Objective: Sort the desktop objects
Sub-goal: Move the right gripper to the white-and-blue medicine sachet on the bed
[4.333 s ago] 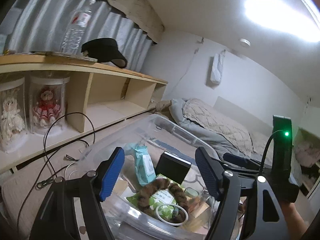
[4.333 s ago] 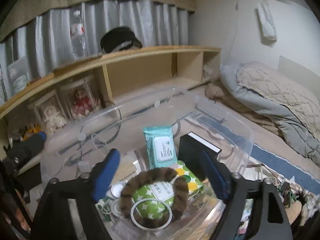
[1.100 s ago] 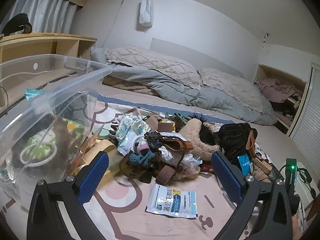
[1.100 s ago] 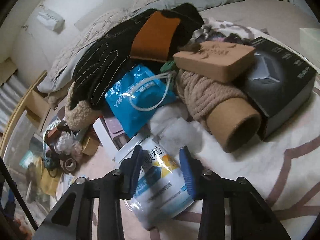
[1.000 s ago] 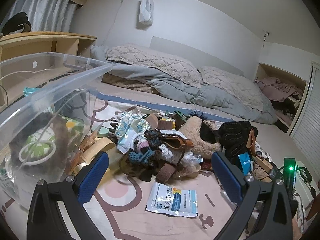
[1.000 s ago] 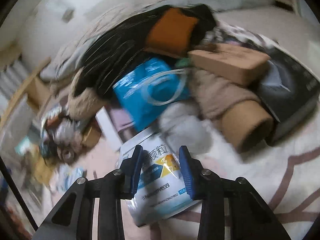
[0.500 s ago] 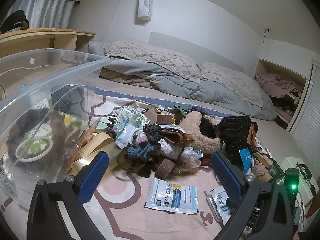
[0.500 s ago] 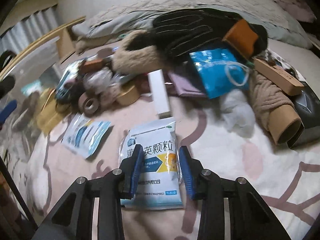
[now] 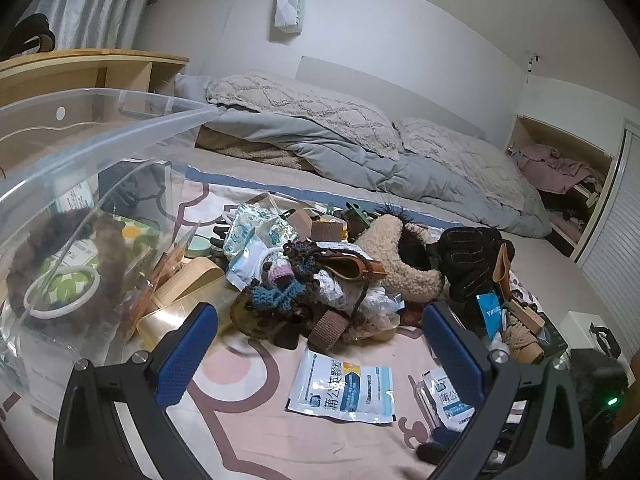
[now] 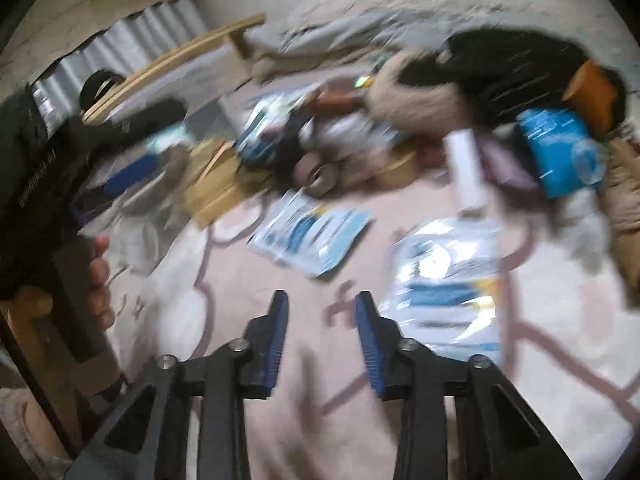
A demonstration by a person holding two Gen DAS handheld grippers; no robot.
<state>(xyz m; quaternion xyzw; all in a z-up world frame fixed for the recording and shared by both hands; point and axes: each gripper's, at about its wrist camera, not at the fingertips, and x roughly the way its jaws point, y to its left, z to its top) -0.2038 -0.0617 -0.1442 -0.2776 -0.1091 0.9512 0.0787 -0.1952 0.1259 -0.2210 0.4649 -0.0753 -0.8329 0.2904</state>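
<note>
In the left wrist view my left gripper (image 9: 320,344) stands wide open over the pink patterned cloth, nothing between its blue pads. A white-and-blue sachet (image 9: 344,386) lies flat just ahead of it, and a second sachet (image 9: 448,396) lies partly behind the right finger. The right wrist view is blurred. My right gripper (image 10: 322,332) hovers over bare cloth, its jaws closing with nothing between them. One sachet (image 10: 448,280) lies just right of its fingers, the other sachet (image 10: 312,236) further ahead. A clear plastic bin (image 9: 100,136) with several items stands at the left.
A heap of small things (image 9: 320,276) fills the middle: a fleece slipper, black gloves (image 9: 472,256), tape rolls, crochet pieces, a blue packet (image 10: 556,152). A hand (image 10: 98,276) holding the left gripper shows at the left of the right wrist view. Bedding (image 9: 320,132) lies behind.
The right gripper has swung left off the sachet that lay between its fingers; the sachet now lies to their right and the jaws stand narrower. The left gripper has stayed in place.
</note>
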